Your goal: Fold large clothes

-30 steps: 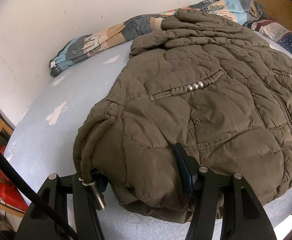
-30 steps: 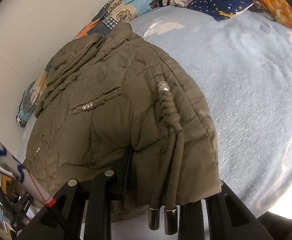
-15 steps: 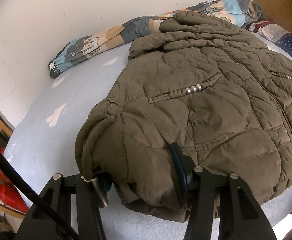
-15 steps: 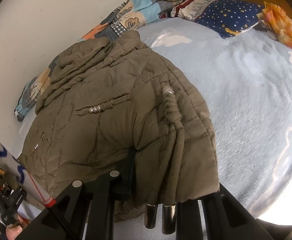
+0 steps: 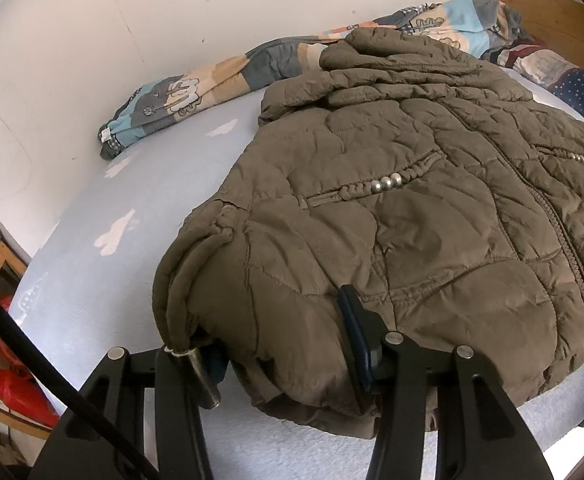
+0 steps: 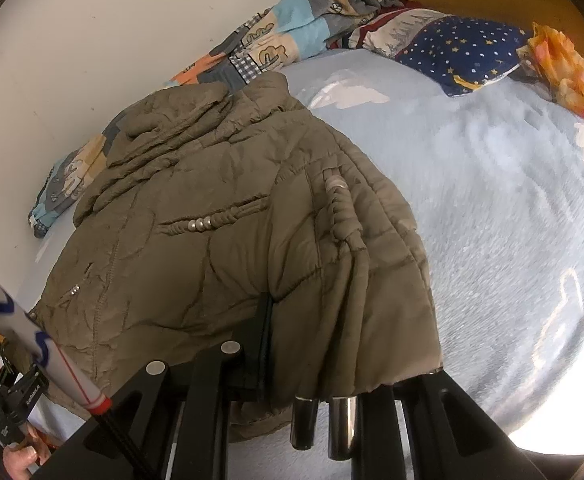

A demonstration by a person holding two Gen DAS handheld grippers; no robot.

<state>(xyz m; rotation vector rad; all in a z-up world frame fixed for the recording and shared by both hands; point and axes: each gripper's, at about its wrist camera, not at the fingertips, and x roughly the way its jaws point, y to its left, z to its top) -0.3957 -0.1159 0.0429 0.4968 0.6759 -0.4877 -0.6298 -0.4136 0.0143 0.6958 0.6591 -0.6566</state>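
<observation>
On the light blue bed (image 5: 140, 216), the quilted brown jacket (image 5: 432, 216) lay flat with its hem nearest me. I had the left gripper (image 5: 288, 344) at one hem corner; its jaws had just been closing, and the padded edge sat bunched between them, pinched. The right gripper (image 6: 332, 364) had likewise just closed on the other corner, its jaws nearly together, clamped on the fabric with the drawcord ends (image 6: 320, 424) dangling below. To fold well, I judged both hands should lift together and level (uneven height skews the crease), then carry the hem toward the collar (image 6: 196, 120) near the patterned blanket (image 5: 220, 84).
</observation>
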